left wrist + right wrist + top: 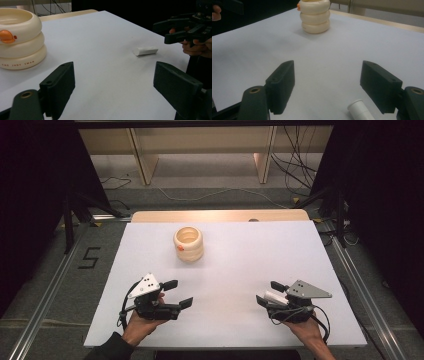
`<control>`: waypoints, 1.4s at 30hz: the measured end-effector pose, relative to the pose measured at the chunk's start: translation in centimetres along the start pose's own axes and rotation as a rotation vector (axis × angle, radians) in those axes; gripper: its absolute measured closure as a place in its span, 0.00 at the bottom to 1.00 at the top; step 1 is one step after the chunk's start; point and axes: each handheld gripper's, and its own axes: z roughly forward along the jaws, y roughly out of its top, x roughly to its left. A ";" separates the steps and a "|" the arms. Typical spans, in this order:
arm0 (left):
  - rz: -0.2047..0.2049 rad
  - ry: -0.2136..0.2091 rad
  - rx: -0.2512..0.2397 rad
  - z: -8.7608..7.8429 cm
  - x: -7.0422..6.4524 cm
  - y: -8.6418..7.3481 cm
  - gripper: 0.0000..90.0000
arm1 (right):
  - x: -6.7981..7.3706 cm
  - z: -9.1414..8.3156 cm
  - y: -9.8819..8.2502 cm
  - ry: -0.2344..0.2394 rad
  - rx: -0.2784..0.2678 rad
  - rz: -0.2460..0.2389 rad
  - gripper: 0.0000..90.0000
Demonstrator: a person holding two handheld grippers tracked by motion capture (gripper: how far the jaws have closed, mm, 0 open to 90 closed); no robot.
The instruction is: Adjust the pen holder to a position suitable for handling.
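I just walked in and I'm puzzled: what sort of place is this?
Probably a lab bench for recording hand demonstrations. A person holds camera-carrying tongs, left tongs and right tongs, over a white-covered table ringed by dark curtains, with loose cables on the floor behind.

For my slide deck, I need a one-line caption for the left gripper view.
Open left gripper faces a white cylinder lying on the white table, cream ringed cup at left.

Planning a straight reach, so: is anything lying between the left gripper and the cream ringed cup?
No. The white tabletop between the left gripper and the cream ringed cup is bare, as the high view and left gripper view show.
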 end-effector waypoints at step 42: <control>-0.226 0.482 0.063 4.2 13.2 2.6 0.54 | 0.0 0.1 0.1 0.010 -0.003 0.007 0.32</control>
